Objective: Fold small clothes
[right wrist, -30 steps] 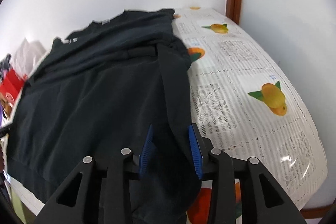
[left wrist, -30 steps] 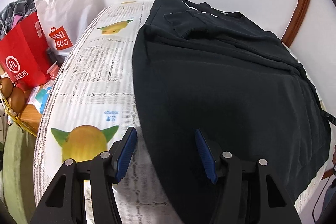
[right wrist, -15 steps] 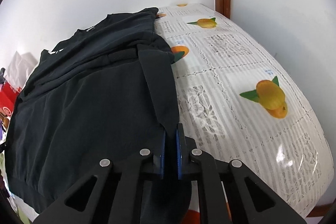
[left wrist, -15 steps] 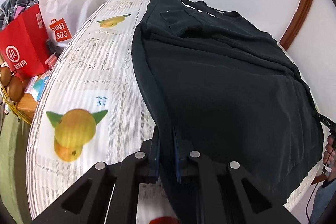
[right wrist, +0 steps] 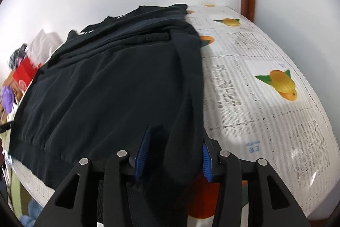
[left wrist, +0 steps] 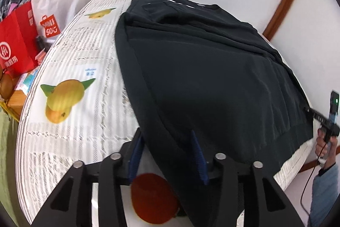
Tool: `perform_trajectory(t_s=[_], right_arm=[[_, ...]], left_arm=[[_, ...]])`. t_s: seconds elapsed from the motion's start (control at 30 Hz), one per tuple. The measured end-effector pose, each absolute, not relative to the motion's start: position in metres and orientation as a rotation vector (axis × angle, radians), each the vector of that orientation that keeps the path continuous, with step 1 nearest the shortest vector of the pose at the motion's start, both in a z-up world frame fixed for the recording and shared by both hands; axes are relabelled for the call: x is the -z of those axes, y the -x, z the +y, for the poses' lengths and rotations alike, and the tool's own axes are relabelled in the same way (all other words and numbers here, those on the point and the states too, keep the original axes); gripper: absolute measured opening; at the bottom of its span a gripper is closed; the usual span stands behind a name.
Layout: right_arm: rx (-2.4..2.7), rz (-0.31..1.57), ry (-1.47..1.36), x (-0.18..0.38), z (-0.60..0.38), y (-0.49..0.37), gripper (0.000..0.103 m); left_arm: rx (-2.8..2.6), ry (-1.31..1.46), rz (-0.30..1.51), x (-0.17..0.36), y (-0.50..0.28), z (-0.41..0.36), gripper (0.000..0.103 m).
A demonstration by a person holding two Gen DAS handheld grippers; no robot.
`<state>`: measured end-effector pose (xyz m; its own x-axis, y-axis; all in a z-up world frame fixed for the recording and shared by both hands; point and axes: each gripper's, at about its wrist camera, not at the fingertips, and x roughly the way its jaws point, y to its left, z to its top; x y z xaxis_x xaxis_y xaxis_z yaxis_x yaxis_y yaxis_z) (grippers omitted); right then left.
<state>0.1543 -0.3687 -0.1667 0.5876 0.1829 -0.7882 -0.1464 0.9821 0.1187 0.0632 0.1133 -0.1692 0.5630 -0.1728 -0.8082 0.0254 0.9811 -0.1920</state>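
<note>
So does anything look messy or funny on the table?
Yes. The black shirt hangs over the near edge of the table instead of lying flat, and its sleeve is folded unevenly along one side.

The sweatshirt [left wrist: 212, 69] lies spread on the tabletop [left wrist: 85, 56], its near hem corners between each claw's open fingers. Shopping bags [left wrist: 19, 42] stand left of the tabletop.

Garment [left wrist: 212, 69]: plain black. Worktop cloth [left wrist: 80, 112]: white, grey lace-style print, yellow-orange fruit motifs with green leaves. Tool pads [right wrist: 142, 148]: blue, on black frames. Bag [left wrist: 16, 39]: red, white logo. Second bag [left wrist: 59, 1]: white, red logo.
</note>
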Motion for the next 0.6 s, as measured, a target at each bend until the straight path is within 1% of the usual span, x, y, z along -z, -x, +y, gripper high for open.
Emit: perform_trajectory(t_s=[0.13,0.17,0.2,0.23,0.27,0.3,0.33,0.47,0.6], right_arm=[[-0.202,0.931,-0.071,0.167,-0.365,-0.156,0.046],[-0.2,0.933,-0.067,0.167,-0.363,-0.156,0.045],[-0.191,0.937,-0.041,0.167,-0.358,-0.156,0.042],[-0.185,0.938,-0.024,0.167,-0.355,-0.157,0.032],[-0.181,0.936,-0.016,0.167,-0.351,-0.157,0.024],[-0.192,0.938,-0.028,0.167,-0.349,-0.157,0.013],[-0.192,0.937,-0.035,0.166,-0.347,-0.156,0.012],[-0.165,0.912,-0.019,0.159,-0.347,-0.146,0.01],[-0.183,0.86,-0.05,0.14,-0.353,-0.127,0.01]], left_arm=[[0.084,0.126,0.959,0.169,-0.062,0.104,0.045],[0.075,0.127,0.956,0.169,-0.063,0.103,0.043],[0.063,0.133,0.954,0.169,-0.064,0.103,0.033],[0.047,0.147,0.954,0.169,-0.065,0.104,0.022],[0.044,0.159,0.956,0.169,-0.066,0.106,0.019],[0.046,0.182,0.959,0.169,-0.067,0.109,0.013],[0.049,0.2,0.961,0.169,-0.067,0.111,0.011],[0.016,0.222,0.932,0.16,-0.056,0.124,0.01],[0.013,0.218,0.883,0.148,-0.043,0.133,0.008]])
